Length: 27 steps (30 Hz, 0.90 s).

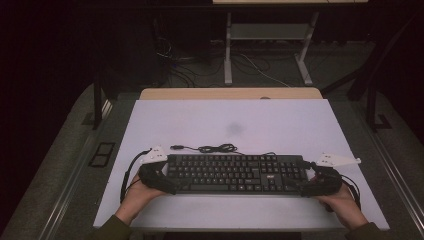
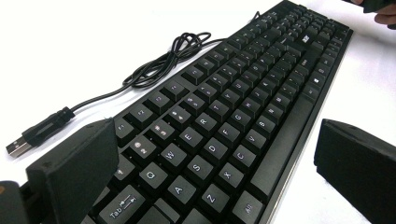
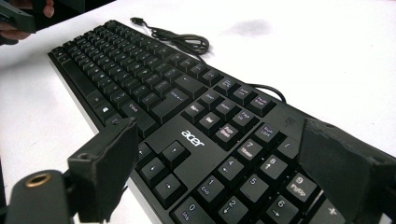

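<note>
A black Acer keyboard lies flat across the near part of the white table. Its cable is coiled just behind it, and the USB plug lies loose on the table. My left gripper is at the keyboard's left end, open. In the left gripper view its jaws straddle the keyboard, with bare table between the right jaw and the front edge. My right gripper is at the right end by the number pad, jaws wide apart to either side. A hand holds each gripper.
A grey smudge marks the table's middle. A wooden strip edges its far side. Beyond it, on the dark floor, are loose cables and a desk's metal legs. The table's front edge runs close behind my hands.
</note>
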Available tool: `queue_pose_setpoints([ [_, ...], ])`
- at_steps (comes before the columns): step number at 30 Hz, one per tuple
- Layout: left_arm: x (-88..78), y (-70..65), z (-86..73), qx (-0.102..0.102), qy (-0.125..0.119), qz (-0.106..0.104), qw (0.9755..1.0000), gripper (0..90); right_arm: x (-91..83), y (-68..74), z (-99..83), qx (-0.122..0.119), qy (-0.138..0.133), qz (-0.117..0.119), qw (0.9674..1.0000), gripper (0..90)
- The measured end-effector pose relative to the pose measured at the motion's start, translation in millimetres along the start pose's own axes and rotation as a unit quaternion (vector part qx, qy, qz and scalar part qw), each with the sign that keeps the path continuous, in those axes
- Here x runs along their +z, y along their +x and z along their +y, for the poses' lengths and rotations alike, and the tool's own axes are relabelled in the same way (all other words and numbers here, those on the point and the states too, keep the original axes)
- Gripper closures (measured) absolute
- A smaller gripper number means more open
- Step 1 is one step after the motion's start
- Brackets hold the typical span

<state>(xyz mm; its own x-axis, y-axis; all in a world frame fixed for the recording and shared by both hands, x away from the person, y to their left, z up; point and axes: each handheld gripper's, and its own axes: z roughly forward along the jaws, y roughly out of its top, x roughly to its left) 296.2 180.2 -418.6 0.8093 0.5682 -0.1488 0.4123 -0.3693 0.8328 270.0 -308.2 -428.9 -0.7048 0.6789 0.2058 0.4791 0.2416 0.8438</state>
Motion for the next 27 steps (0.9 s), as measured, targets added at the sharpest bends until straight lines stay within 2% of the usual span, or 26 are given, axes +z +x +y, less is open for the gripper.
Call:
queue_pose_setpoints([
  [12,0.4,-0.3,0.7,-0.001,-0.003,-0.003,1.0000,0.0,0.8,1.8,2.8,-0.002,-0.005,0.004,1.0000,12.1],
  [27,-0.5,-1.4,-0.5,0.004,-0.005,-0.003,1.0000,0.0,10.2,9.5,10.6,-0.018,-0.005,0.019,0.9996,12.2],
])
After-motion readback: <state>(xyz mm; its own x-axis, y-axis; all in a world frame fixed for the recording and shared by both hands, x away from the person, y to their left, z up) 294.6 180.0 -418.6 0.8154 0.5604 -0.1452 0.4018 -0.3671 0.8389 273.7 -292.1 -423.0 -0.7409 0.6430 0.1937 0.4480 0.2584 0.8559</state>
